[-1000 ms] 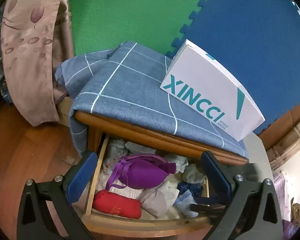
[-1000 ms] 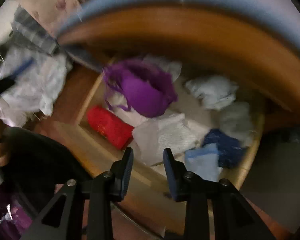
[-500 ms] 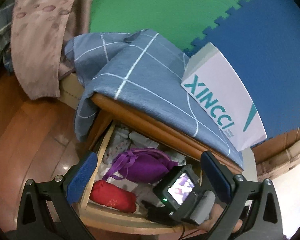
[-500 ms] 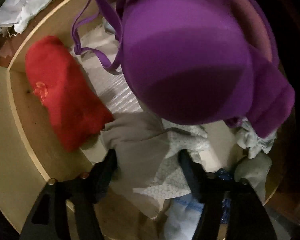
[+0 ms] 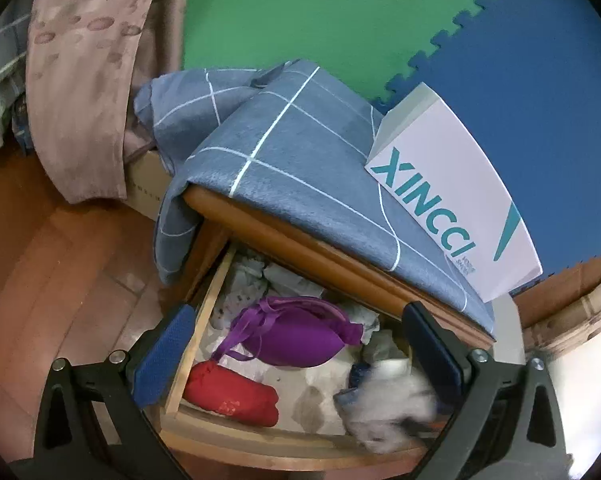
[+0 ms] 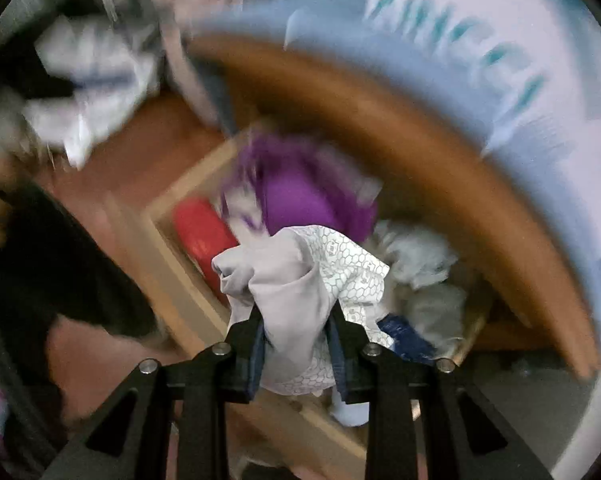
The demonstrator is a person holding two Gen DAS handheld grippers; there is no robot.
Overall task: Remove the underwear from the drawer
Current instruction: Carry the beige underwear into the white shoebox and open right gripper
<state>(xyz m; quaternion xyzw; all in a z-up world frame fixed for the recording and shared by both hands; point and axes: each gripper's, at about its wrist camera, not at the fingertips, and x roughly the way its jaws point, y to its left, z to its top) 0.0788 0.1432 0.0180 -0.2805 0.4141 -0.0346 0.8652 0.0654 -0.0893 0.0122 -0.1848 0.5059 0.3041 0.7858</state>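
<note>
The underwear [image 6: 296, 280], a pale grey and honeycomb-print bundle, hangs bunched between the pads of my right tongs [image 6: 296, 344], which have just been closing and now pinch it. In the right wrist view it sits above the front of the open drawer [image 6: 168, 248], in front of the purple bra [image 6: 300, 200] and the red roll [image 6: 200, 228] that lie inside. Everything behind the cloth is smeared with blur.

From the left wrist view my left tongs [image 5: 296, 360] stand wide with nothing between them, hovering over the drawer [image 5: 204, 320]. The bundle shows as a blurred pale lump [image 5: 388, 396] at the drawer's right front corner (too smeared to make out the right tongs there). The bra [image 5: 300, 336] lies at the drawer's middle, the red roll [image 5: 236, 392] at its left front, and a white box [image 5: 452, 200] rests on the checked blue cloth [image 5: 300, 152] above the drawer.

I judge the fabric light, soft and limp, so it should drape and may slip; pinching a thick fold near the middle seems safest.
</note>
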